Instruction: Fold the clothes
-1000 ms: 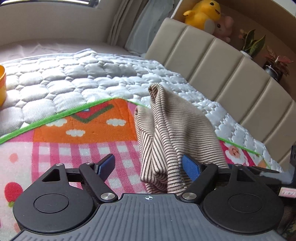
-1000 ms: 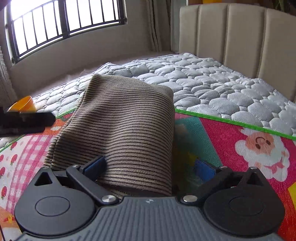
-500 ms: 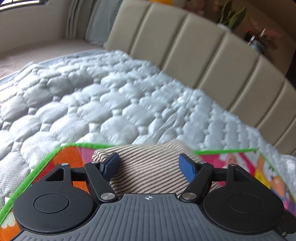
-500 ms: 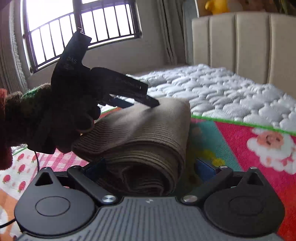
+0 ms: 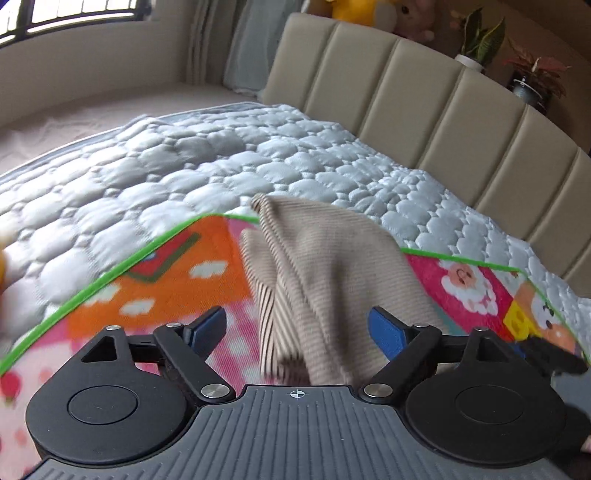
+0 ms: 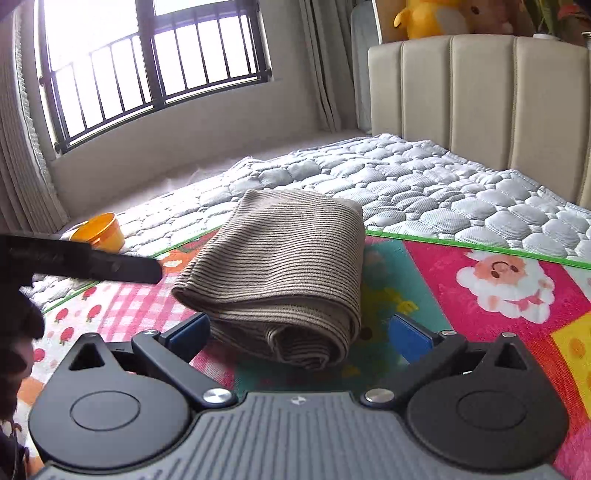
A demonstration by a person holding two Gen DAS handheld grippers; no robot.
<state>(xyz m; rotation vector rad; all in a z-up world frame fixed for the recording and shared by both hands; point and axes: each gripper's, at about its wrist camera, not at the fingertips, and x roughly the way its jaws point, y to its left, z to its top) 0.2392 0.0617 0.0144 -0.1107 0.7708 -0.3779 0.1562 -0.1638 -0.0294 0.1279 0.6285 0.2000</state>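
Garment: folded striped garment (image 6: 280,273) lying on play mat (image 6: 480,332)
Left tool (image 5: 297,330): jaws opening; nothing gripped
Right tool (image 6: 299,334): wide; empty

A colourful play mat (image 6: 480,332) with a green border covers the lower half of both views; a cartoon sheep (image 6: 506,284) sits at its right in the right wrist view, pink checks and strawberries (image 6: 96,306) at its lower left. The mat lies on a white quilted mattress (image 5: 184,173) filling the middle of the frame. A beige padded headboard (image 5: 424,110) runs along the upper right. Above it, at the top edge, sit a yellow plush toy (image 6: 424,18) and two potted plants (image 5: 480,37). A barred window (image 6: 147,55) with grey curtains (image 6: 325,66) occupies the upper left. An orange cup (image 6: 99,230) stands on the mattress at middle left, just beyond the mat's edge.
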